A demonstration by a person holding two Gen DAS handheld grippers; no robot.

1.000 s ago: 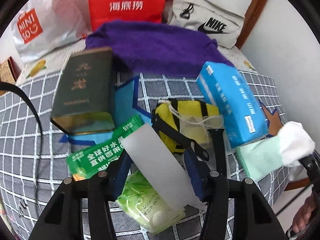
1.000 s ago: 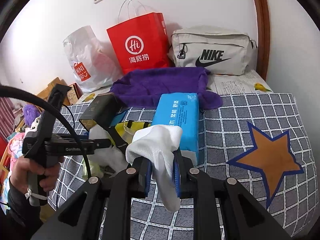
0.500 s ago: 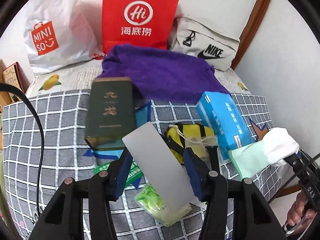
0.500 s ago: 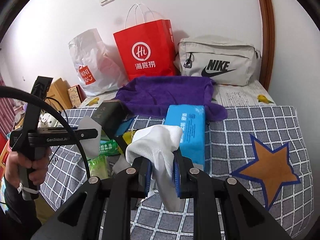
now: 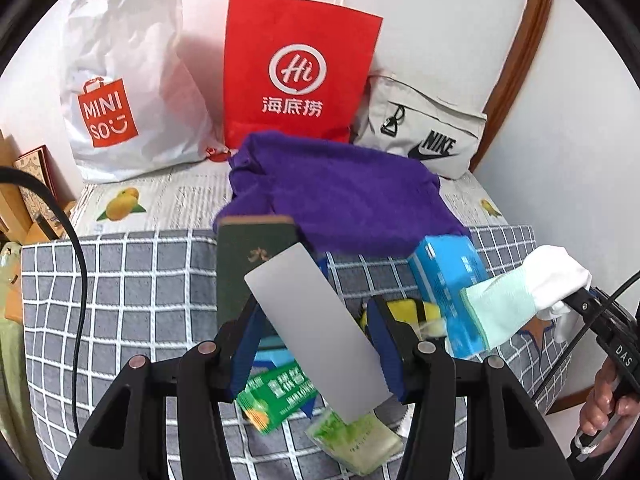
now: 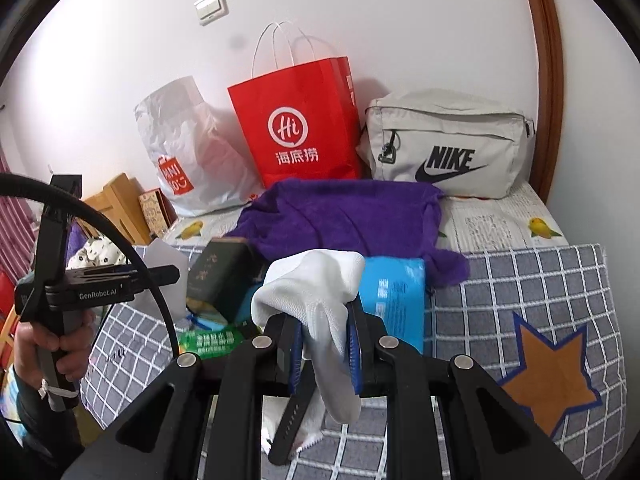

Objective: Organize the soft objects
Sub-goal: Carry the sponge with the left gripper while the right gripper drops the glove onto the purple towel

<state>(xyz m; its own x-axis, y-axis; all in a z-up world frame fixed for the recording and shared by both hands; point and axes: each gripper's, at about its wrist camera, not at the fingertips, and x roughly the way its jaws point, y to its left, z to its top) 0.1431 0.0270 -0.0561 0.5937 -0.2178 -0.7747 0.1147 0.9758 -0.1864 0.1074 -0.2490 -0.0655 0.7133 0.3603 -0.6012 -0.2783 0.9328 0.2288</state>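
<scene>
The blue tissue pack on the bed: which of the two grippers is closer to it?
Right, I'd judge. The right gripper, holding a white cloth, hangs beside the blue tissue pack. The left gripper, holding a grey sheet, is off toward the dark green box.

MINISO white bag [image 5: 120, 92]; Hi red bag [image 5: 298, 68]; NIKE pouch [image 6: 448, 148].

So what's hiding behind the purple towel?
Behind the purple towel stand a red paper bag, a white Miniso bag and a grey Nike bag against the wall. The towel covers the bottom of the red bag, and whatever lies under it cannot be seen.
</scene>
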